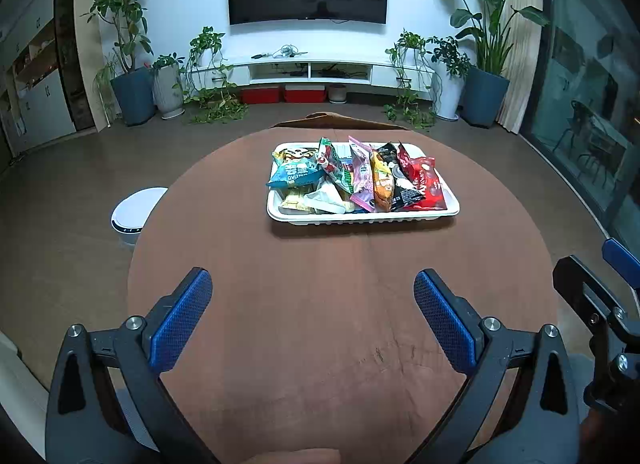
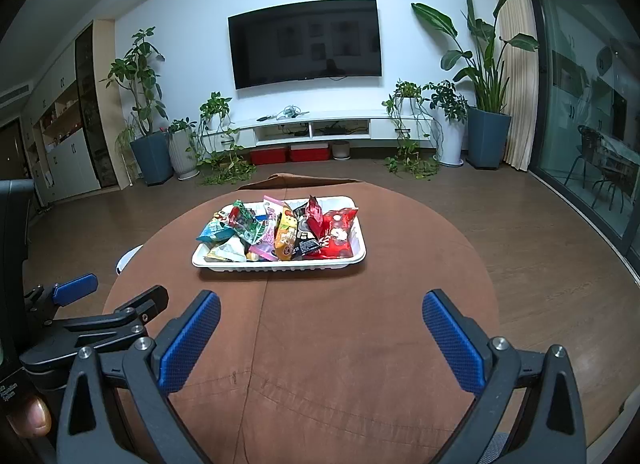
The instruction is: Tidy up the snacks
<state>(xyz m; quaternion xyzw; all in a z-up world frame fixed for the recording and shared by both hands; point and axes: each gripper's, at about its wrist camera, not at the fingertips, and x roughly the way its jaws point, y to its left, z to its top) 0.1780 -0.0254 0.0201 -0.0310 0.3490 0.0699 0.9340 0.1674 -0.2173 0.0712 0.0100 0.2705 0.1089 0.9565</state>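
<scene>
Brown cloth covers the round worktop (image 1: 320, 304), and near its far side sits a white plastic tray (image 1: 362, 217) filled with snack packets. Among them a light blue packet (image 1: 294, 175) lies at the tray's left end, a green and red packet (image 1: 332, 163) leans next to it, then a pink packet (image 1: 362, 175), an orange packet (image 1: 382, 179), a black packet (image 1: 402, 183) and a red packet (image 1: 426, 183) at the right end, most of them standing on edge side by side. Pale wrappers (image 1: 320, 199) lie flat at the tray's front left.

Both grippers hover over the near part of the worktop, well apart from the tray. The left gripper (image 1: 312, 316) has its blue-padded fingers spread wide with nothing between them. The right gripper (image 2: 320, 340) is likewise spread wide and empty, just beside the left one.

A white round appliance (image 1: 134, 215) stands on the floor left of the worktop.
</scene>
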